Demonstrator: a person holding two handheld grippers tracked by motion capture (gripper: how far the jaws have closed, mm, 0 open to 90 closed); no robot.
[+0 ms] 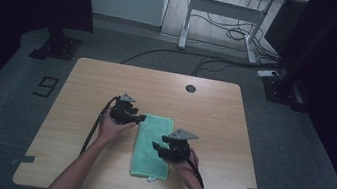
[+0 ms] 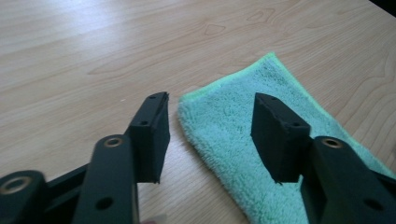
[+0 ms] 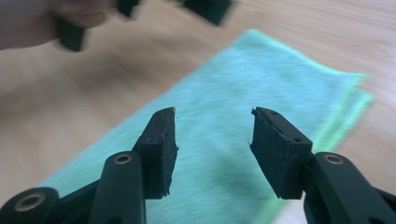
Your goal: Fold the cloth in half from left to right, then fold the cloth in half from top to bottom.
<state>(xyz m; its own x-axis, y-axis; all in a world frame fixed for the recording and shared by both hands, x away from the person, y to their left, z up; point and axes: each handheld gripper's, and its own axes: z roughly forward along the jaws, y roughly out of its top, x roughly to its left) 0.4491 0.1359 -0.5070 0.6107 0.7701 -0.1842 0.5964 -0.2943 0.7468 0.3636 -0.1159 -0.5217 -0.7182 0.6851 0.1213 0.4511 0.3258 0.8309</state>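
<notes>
A green towel (image 1: 152, 145) lies folded into a long strip on the wooden table (image 1: 108, 80). My left gripper (image 1: 140, 118) hovers at the strip's far left corner, jaws open and empty; in its own view the towel (image 2: 243, 135) lies just beyond the fingertips. My right gripper (image 1: 158, 142) is above the towel's right side, open with nothing between its jaws. In the right gripper view the towel (image 3: 243, 93) spreads under the open gripper (image 3: 214, 112), with the other hand (image 3: 70, 14) blurred at top left.
A round cable hole (image 1: 190, 88) sits near the table's far edge. Beyond the table stands a white desk frame (image 1: 224, 12) with cables on the floor. Dark stands (image 1: 55, 42) flank the table at left and right.
</notes>
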